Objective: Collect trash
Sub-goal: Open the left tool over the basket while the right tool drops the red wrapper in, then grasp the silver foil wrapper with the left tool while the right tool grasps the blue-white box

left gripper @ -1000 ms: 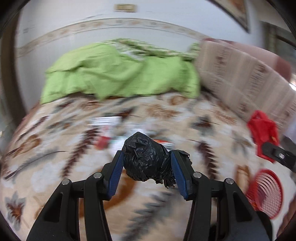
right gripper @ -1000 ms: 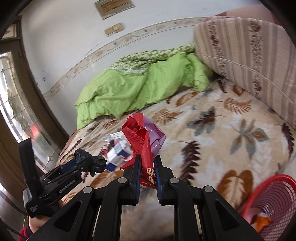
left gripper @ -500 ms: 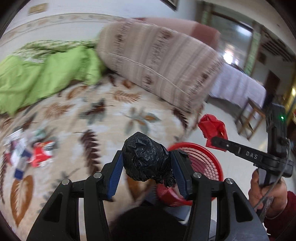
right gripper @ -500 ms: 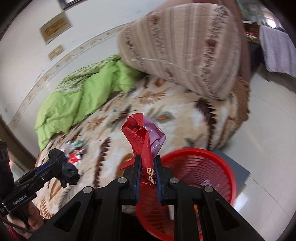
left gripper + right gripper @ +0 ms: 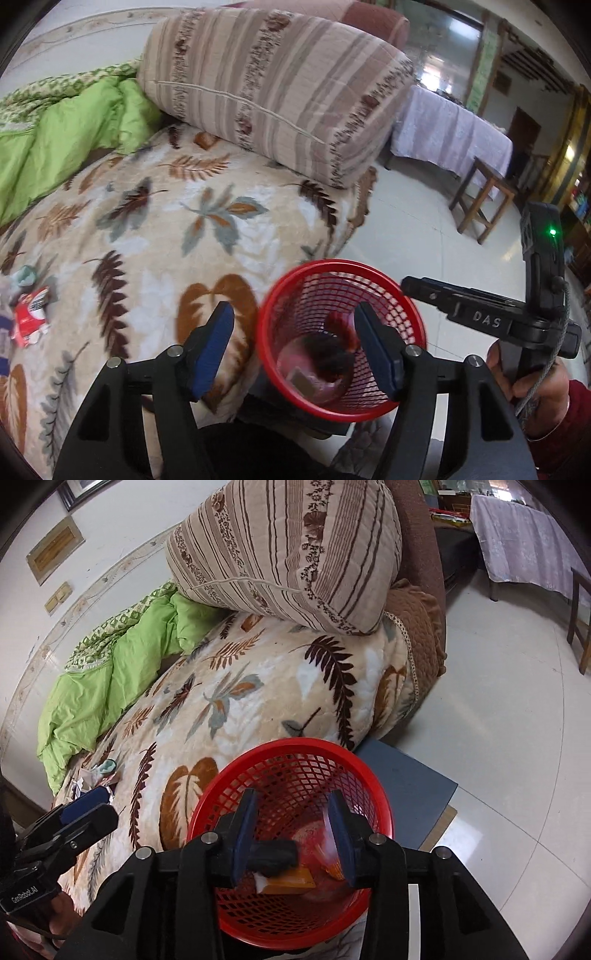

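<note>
- Both blue-padded fingers (image 5: 212, 347) of the left gripper (image 5: 295, 347) stand wide apart with nothing between them, above and just left of the red plastic mesh basket (image 5: 406, 295).
- Right gripper (image 5: 291, 834) fingers are likewise spread and hold nothing; they hang over the basket mouth (image 5: 295, 744).
- Basket contents are hard to read. In the left wrist view they are blurred: a crumpled black plastic bag (image 5: 328, 350), a red wrapper (image 5: 341, 321) and a pinkish mass; edges cannot be separated.
- Right wrist view gives more: the black bag (image 5: 275, 853) lies between the spread fingers, on top of an orange flat packet (image 5: 291, 884); a second orange piece sits behind the right finger, partly hidden.
- Basket base is cut off by the gripper bodies in both views; whether it touches the floor cannot be told. It sits against the leaf-patterned beige blanket (image 5: 147, 229).
- Only the right wrist view shows a grey-blue flat board (image 5: 410, 786) under or behind the basket.
- Only the left wrist view shows loose litter on the blanket at far left: a red-and-white carton (image 5: 31, 314), cut by the frame edge.
- Striped brown bolster cushion (image 5: 280, 85) and green quilt (image 5: 62, 133) appear in both views.
- Wooden stool (image 5: 484, 199) shows whole only in the left wrist view.
</note>
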Demonstrator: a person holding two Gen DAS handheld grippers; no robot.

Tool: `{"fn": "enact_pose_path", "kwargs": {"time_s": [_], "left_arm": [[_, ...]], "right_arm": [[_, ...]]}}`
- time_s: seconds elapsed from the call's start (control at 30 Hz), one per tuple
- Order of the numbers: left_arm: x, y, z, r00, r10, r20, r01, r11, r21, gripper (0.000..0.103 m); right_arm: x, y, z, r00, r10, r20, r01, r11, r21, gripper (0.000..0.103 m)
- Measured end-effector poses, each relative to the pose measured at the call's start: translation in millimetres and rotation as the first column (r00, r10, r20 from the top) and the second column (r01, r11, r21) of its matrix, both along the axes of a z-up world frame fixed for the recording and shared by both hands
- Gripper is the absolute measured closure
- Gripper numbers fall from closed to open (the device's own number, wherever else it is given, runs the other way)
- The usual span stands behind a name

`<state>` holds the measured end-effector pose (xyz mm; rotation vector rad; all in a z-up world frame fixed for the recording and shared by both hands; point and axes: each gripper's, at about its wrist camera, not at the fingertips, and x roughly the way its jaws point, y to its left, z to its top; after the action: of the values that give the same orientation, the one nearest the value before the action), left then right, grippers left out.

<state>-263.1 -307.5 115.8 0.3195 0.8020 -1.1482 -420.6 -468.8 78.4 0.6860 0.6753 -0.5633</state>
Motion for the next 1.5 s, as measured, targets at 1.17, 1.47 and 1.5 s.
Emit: {"fn": "enact_pose_path", "kwargs": {"time_s": [1.17,1.47,1.5], "left_arm": [[294,266,-49,0.710,0.667,0.223,-0.702,0.695,0.155,0.032],[334,254,-77,0.768,0.576,0.280,-0.632,0.752,0.186,0.032],[338,252,-78,0.771,0.573,0.277,-0.628,0.757,0.181,0.032]], "right_arm": [[275,177,26,0.815,0.578,0.047,-0.580,0.813,0.052,0.050],[288,172,6,0.817,0.576,-0.009,-0.574,0.815,0.080,0.050],[289,172,5,0.816,0.577,-0.010,-0.575,0.814,0.086,0.050]]}}
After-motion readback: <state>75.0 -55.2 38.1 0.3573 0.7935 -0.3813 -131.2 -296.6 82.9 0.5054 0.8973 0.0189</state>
